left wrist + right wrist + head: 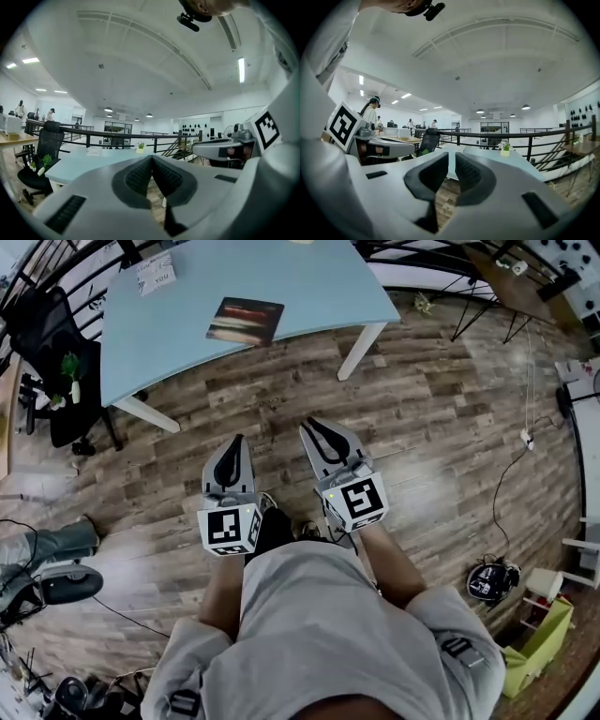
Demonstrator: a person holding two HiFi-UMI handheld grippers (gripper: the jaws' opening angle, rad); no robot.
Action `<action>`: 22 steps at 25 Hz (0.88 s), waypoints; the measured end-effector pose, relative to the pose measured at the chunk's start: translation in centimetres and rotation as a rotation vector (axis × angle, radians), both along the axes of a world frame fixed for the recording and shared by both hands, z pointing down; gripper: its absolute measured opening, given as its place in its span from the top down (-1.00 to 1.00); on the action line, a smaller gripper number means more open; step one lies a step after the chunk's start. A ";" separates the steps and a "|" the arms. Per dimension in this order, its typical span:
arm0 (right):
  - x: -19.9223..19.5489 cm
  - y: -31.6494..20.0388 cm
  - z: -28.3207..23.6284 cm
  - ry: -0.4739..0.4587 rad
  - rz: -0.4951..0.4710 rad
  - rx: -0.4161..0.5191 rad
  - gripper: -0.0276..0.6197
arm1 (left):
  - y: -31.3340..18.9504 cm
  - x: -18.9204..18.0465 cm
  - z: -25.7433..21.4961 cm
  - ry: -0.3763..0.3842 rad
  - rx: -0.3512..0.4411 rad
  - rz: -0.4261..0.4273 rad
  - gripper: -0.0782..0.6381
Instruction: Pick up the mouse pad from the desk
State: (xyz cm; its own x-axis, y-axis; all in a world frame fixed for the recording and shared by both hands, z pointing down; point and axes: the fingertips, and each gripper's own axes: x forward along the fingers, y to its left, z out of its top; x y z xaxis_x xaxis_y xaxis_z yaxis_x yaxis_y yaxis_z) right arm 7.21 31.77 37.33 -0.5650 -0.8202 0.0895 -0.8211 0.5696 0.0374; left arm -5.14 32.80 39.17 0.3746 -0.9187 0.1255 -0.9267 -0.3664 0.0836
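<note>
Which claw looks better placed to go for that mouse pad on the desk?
Probably left: the left claw points almost straight at the mouse pad; the right claw sits further aside.

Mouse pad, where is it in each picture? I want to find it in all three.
Head view: the mouse pad lies flat on the light blue desk, upper left of centre.
Left gripper view: not visible; the desk is seen edge-on at lower left.
Right gripper view: not visible; the desk is right of centre.
Shared landmark: the light blue desk.
</note>
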 end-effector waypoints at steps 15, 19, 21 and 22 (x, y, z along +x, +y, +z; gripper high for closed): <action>-4.5 -9.5 1.4 -0.015 0.068 -0.063 0.77 | -9.9 -5.5 1.7 0.035 -0.051 0.066 0.75; -4.2 -12.9 2.3 -0.027 0.065 -0.080 0.77 | -13.0 -5.0 2.6 0.036 -0.069 0.071 0.75; -4.1 -14.9 3.0 -0.038 0.055 -0.092 0.77 | -14.8 -4.8 3.1 0.029 -0.072 0.070 0.75; -4.1 -16.1 3.4 -0.041 0.049 -0.098 0.77 | -15.9 -4.6 3.2 0.022 -0.074 0.070 0.75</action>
